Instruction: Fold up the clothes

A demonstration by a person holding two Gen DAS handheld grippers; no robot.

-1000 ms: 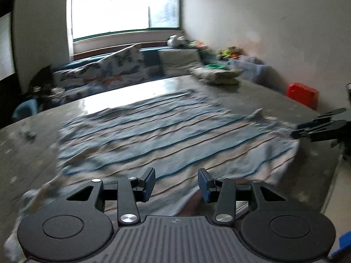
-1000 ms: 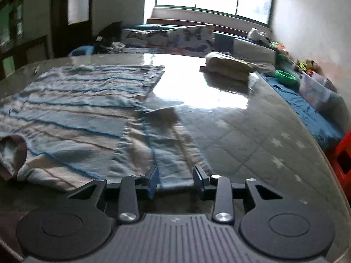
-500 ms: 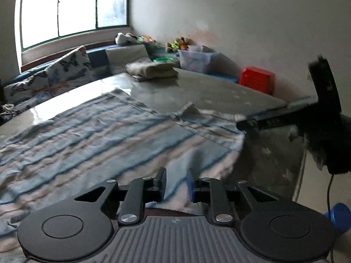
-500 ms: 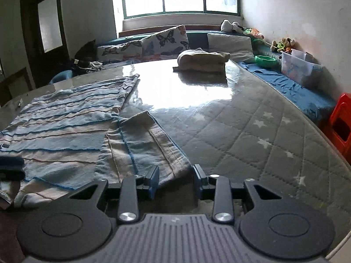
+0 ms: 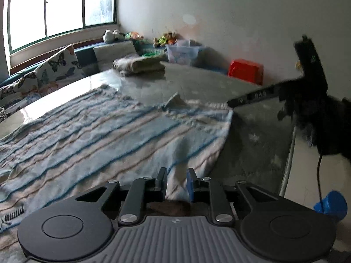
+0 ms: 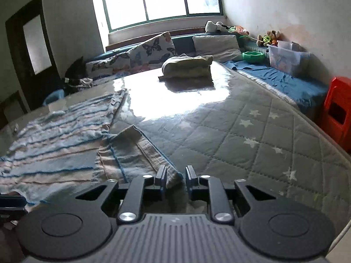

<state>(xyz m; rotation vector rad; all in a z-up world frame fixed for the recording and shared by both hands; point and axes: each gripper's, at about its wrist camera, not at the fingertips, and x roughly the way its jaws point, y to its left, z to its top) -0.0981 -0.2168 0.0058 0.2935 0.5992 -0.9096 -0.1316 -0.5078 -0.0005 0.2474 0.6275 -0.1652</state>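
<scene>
Striped in pale blue, cream and pink, the knitted garment (image 5: 114,135) lay spread flat across the grey quilted mattress with its star pattern (image 6: 252,135), one sleeve (image 6: 136,151) stretched out to the side. We held our left claw (image 5: 176,180) low at the near hem, its fingers narrowly parted with cloth rising between them; whether the pads were truly pinching it we could not tell. Our right claw (image 6: 174,178) sat at the cuff end of that sleeve, fingers likewise a little apart, the cuff's corner lying between them. We judged both tools were set at edges because a fold needs the fabric lifted from two points at once, so that it carries over without bunching. Well apart, near the far end of the mattress, a folded olive-and-cream bundle of cloth (image 6: 188,65) rested, probably kept clear of the working space.
</scene>
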